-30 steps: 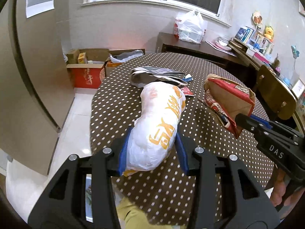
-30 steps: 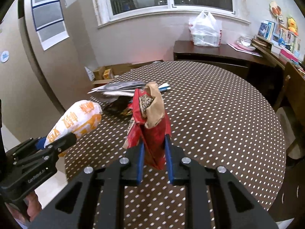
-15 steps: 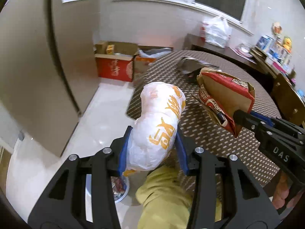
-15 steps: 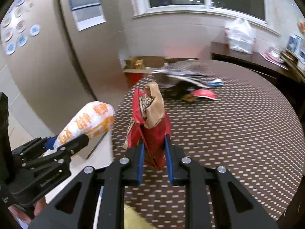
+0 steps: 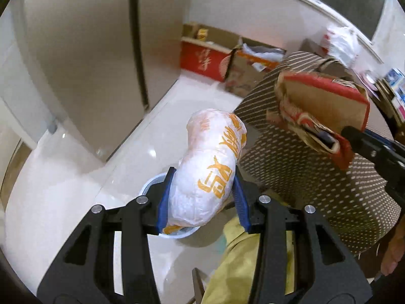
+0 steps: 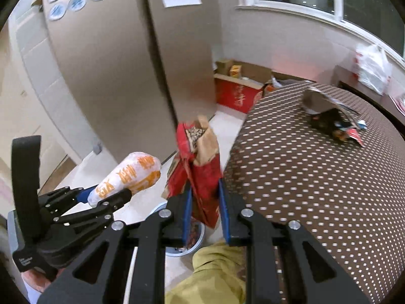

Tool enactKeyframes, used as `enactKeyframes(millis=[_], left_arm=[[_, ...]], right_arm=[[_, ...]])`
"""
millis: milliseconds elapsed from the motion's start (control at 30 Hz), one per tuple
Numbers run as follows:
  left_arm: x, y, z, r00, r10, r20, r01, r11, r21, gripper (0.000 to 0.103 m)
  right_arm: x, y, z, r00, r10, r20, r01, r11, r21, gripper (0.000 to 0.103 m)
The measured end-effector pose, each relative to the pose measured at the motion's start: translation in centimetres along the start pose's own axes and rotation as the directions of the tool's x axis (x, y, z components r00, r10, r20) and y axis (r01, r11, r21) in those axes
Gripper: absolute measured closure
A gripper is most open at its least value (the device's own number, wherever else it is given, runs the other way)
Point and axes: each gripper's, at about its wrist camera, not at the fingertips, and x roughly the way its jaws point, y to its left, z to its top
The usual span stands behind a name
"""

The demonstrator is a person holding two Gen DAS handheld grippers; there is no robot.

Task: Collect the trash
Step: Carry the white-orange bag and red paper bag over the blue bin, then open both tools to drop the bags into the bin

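The left tongs (image 5: 202, 200) are gripping a white bag (image 5: 212, 162) above a bin (image 5: 149, 185); the right tongs (image 6: 203, 210) are clamping a red bag (image 6: 202, 172) beside the tabletop (image 6: 316, 177).

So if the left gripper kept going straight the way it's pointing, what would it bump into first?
Probably the white bin on the floor: the left gripper, shut on the white plastic bag, points down over it. Depth is hard to judge, so it might reach the floor just beyond.

Both held bags (image 5: 210, 167) swung off table (image 6: 316, 177), above bin (image 5: 152, 185).
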Motion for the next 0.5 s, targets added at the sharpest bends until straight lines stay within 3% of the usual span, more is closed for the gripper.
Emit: enactKeyframes(millis=[133, 267, 500], left_arm=[[1.1, 1.8, -0.7, 0.998, 0.04, -0.038, -0.042, 0.999, -0.031, 0.059], [2.0, 3.1, -1.0, 0.995, 0.076, -0.065, -0.08, 0.995, -0.064, 0.041], [3.1, 4.8, -1.9, 0.99, 0.092, -0.11, -0.102, 0.991, -0.082, 0.04]], right_arm=[[1.9, 2.0, -0.7, 0.999, 0.02, -0.047, -0.022, 0.999, -0.027, 0.085], [3.5, 3.4, -1.4, 0.995, 0.036, -0.096, -0.04, 0.998, -0.042, 0.085], [6.0, 5.5, -2.1, 0.986, 0.049, -0.158, -0.061, 0.996, -0.068, 0.085]])
